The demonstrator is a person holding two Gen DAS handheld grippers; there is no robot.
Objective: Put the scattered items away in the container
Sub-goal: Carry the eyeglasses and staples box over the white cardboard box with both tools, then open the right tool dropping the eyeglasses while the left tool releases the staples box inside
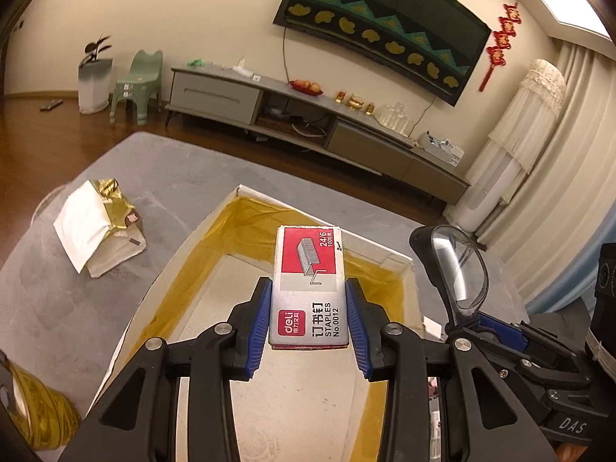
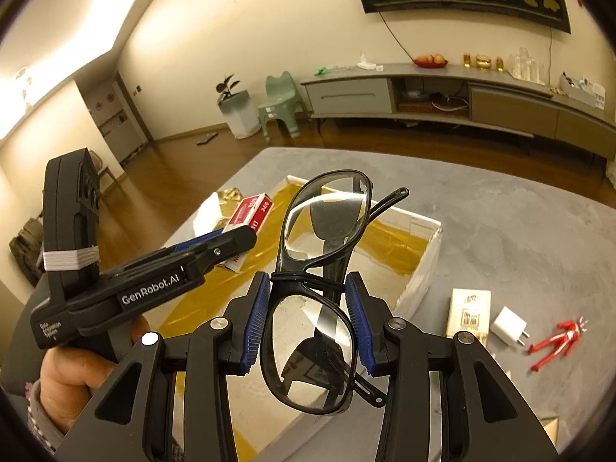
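Carrying two items at once, both grippers hang above the white box [image 2: 419,265], the container with a yellow-lined interior that serves as landmark. The left gripper [image 1: 308,308] has its blue pads pressed against the two long sides of a staple box [image 1: 308,285], held flat over the container's open floor. The right gripper [image 2: 308,315] is closed on the bridge of a pair of black-framed glasses [image 2: 319,292], one lens pointing away over the container's near half, the other toward the camera. The step in hand appears to be delivery: both items are lifted and positioned over the container but not yet released. The next move likely calls for lowering each toward the floor and parting the jaws. Outside the container's right wall, on the grey mat [image 2: 519,223], a small carton [image 2: 467,310], a white charger [image 2: 509,325] and a red figure [image 2: 556,340] remain to be collected.
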